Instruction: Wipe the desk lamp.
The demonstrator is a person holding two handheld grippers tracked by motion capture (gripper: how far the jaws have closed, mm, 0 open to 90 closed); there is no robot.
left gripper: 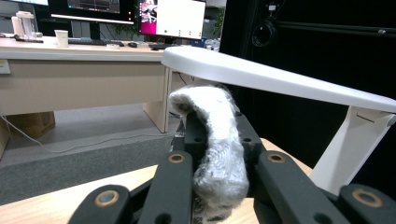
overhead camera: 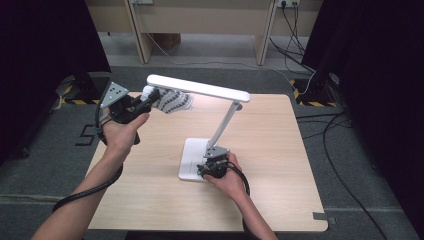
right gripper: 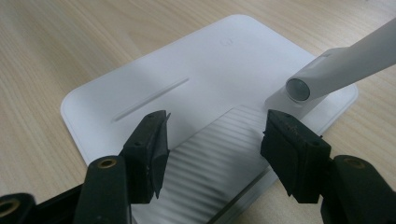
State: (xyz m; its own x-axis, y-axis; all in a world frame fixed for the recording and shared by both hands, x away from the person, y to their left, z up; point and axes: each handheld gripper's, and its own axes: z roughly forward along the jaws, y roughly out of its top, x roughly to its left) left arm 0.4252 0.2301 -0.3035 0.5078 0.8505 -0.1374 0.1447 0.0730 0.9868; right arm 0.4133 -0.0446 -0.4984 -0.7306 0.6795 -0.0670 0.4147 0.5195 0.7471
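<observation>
A white desk lamp stands on the wooden table (overhead camera: 280, 165), its flat base (overhead camera: 190, 156) near the middle. Its long head (overhead camera: 200, 88) reaches left above the table. My left gripper (overhead camera: 149, 96) is shut on a grey-white fluffy cloth (overhead camera: 172, 101), held just under the left end of the head. In the left gripper view the cloth (left gripper: 217, 144) is pinched between the jaws right below the lamp head (left gripper: 280, 79). My right gripper (overhead camera: 212, 165) is open over the near right corner of the base (right gripper: 187, 70), beside the foot of the lamp arm (right gripper: 345, 65), with nothing held.
A light wooden desk (overhead camera: 200, 20) stands beyond the table, with cables (overhead camera: 295, 40) trailing on the grey floor at the right. Black curtains hang on both sides. Monitors (left gripper: 173, 18) and a cup sit on the desk in the left gripper view.
</observation>
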